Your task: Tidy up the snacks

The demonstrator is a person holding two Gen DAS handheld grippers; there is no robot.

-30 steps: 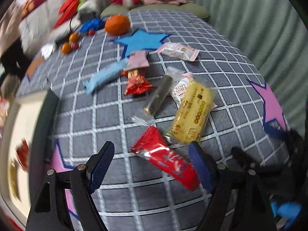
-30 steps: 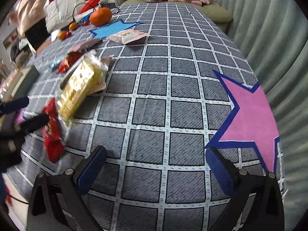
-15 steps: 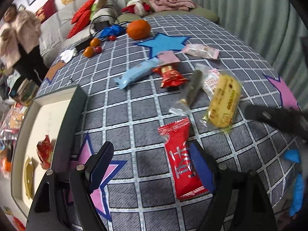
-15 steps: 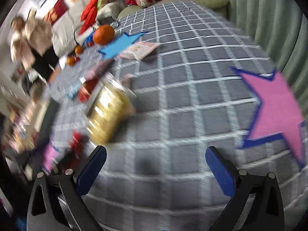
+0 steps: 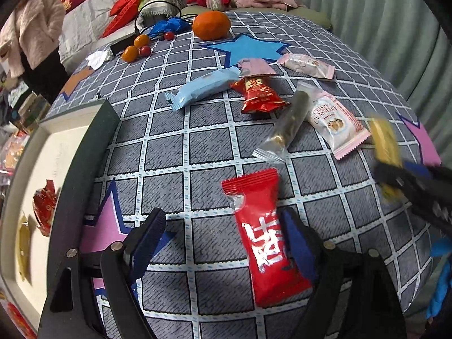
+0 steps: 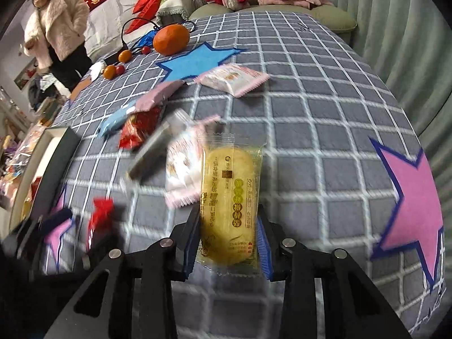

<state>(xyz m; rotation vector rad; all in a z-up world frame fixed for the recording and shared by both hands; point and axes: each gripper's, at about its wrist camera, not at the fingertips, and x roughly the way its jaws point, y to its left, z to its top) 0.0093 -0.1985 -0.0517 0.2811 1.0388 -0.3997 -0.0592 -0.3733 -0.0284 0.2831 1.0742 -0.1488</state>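
Observation:
My right gripper [image 6: 227, 238] is shut on a yellow cake packet [image 6: 230, 197], held over the checked tablecloth; it shows blurred at the right in the left wrist view [image 5: 385, 144]. My left gripper [image 5: 223, 238] is open, its right finger beside a red snack packet [image 5: 261, 243] lying flat. Further back lie a dark bar in clear wrap [image 5: 288, 118], a white-pink cranberry packet [image 5: 336, 123], a small red packet [image 5: 258, 94], a light blue bar [image 5: 202, 87] and two pink packets [image 5: 308, 65]. A tray [image 5: 82, 152] at the left holds a red and a yellow snack.
A large orange [image 5: 211, 25], small oranges and red balls [image 5: 137, 48] and a cable lie at the table's far end. A sofa with cushions and a person [image 6: 58, 25] are behind. The table edge drops off on the right near a curtain.
My right gripper swung left to the yellow cake packet and closed on it, lifting it off the cranberry packet. My left gripper drew back slightly, staying open by the red packet.

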